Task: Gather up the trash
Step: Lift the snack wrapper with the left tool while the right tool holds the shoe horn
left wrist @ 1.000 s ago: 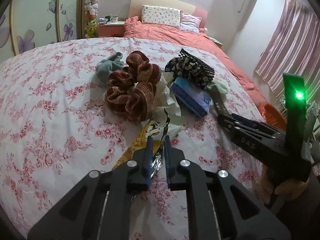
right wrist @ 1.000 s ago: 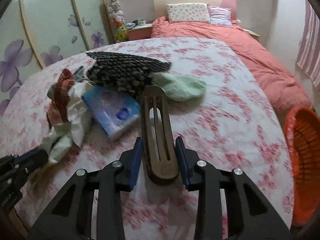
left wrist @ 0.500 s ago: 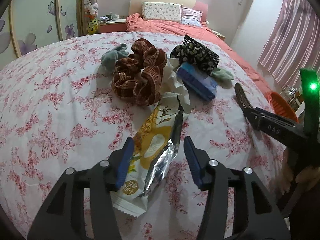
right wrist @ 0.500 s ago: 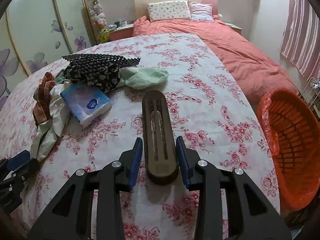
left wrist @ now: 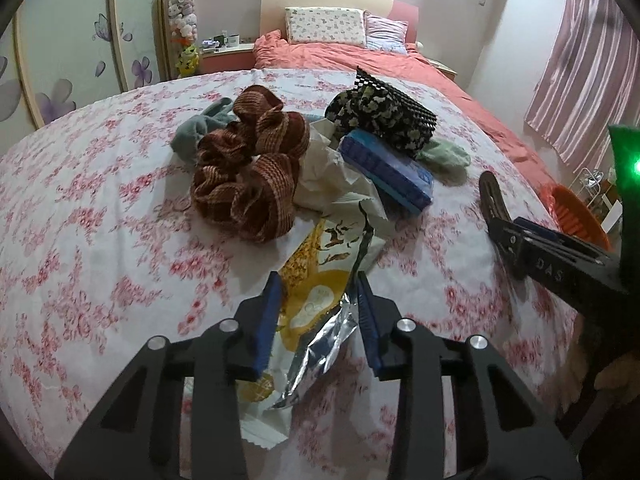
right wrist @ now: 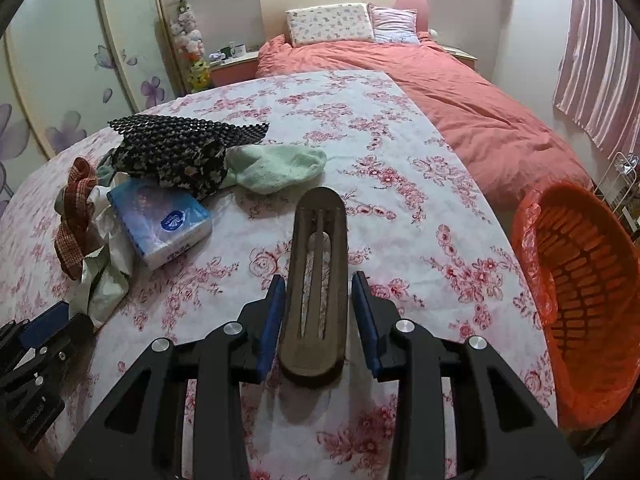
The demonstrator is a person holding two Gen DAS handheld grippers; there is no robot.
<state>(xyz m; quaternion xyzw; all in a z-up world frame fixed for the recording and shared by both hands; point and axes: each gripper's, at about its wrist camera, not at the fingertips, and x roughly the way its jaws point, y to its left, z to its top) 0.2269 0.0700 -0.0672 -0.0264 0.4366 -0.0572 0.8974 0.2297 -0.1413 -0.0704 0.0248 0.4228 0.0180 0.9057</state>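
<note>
I have the left gripper [left wrist: 318, 312] low over the flowered bedspread [left wrist: 100, 240], its jaws apart on either side of a yellow snack wrapper [left wrist: 316, 292] that lies flat on the cloth; whether the blue pads touch the foil I cannot tell. The wrapper's torn top end reaches up to a crumpled white paper [left wrist: 332, 176], which sits against the right side of a brown striped cloth [left wrist: 252, 176]. Just right of the paper lies a blue tissue pack [left wrist: 384, 168], with a black patterned pouch [left wrist: 380, 120] behind it and a pale green sock [left wrist: 444, 156] beside the pouch. A grey sock [left wrist: 200, 128] pokes out on the far left side of the brown cloth.

My right gripper [right wrist: 319, 312] has a dark wooden tray [right wrist: 318, 276] between its fingers, long axis pointing away from me. A thin gap shows on each side of the tray, so I cannot tell whether it is clamped. An orange basket [right wrist: 580, 288] stands off the bedspread's right edge, well right of the tray.
</note>
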